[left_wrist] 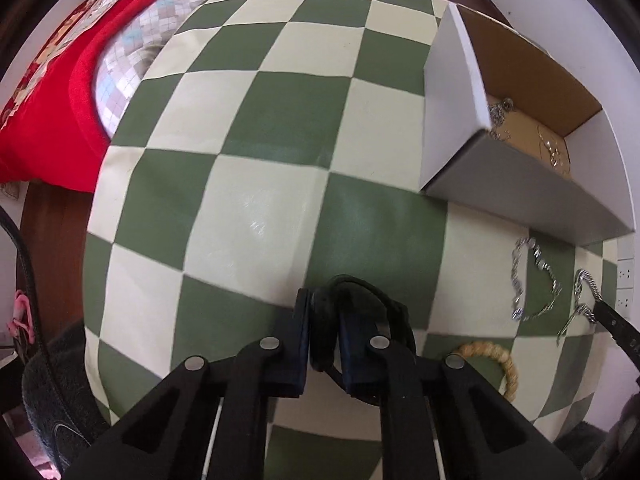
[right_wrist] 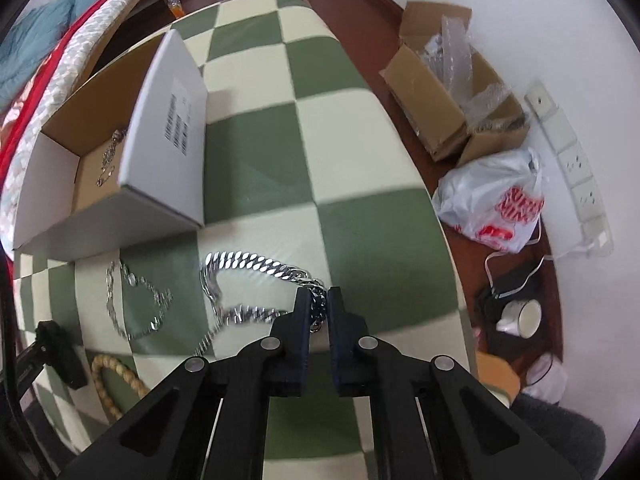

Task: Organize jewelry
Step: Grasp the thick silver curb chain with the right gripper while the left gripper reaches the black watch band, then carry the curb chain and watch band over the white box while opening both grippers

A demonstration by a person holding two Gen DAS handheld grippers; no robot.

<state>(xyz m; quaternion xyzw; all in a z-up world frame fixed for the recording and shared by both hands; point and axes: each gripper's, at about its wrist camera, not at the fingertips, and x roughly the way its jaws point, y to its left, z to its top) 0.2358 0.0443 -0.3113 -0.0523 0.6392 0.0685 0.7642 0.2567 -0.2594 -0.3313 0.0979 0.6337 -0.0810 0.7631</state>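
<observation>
On the green and cream checkered table (left_wrist: 260, 208) my left gripper (left_wrist: 324, 308) is shut on a black band (left_wrist: 362, 286) that loops around its right finger. My right gripper (right_wrist: 319, 298) is shut on one end of a thick silver curb chain (right_wrist: 240, 262), whose other links lie on the table. A thin silver chain (right_wrist: 136, 300) and a beige beaded bracelet (right_wrist: 116, 376) lie left of it. The open white box (right_wrist: 160, 160) holds silver jewelry (right_wrist: 108, 160) on its brown floor. The left wrist view also shows the box (left_wrist: 500, 172) and the thin chain (left_wrist: 536, 284).
Beside the table's right edge, cardboard boxes (right_wrist: 432, 92), a white plastic bag (right_wrist: 496, 200), a cup (right_wrist: 520, 316) and a power strip (right_wrist: 572, 160) lie on the floor. A red blanket (left_wrist: 60, 120) lies beyond the table's left edge. The left gripper's tip (right_wrist: 60, 352) shows near the bracelet.
</observation>
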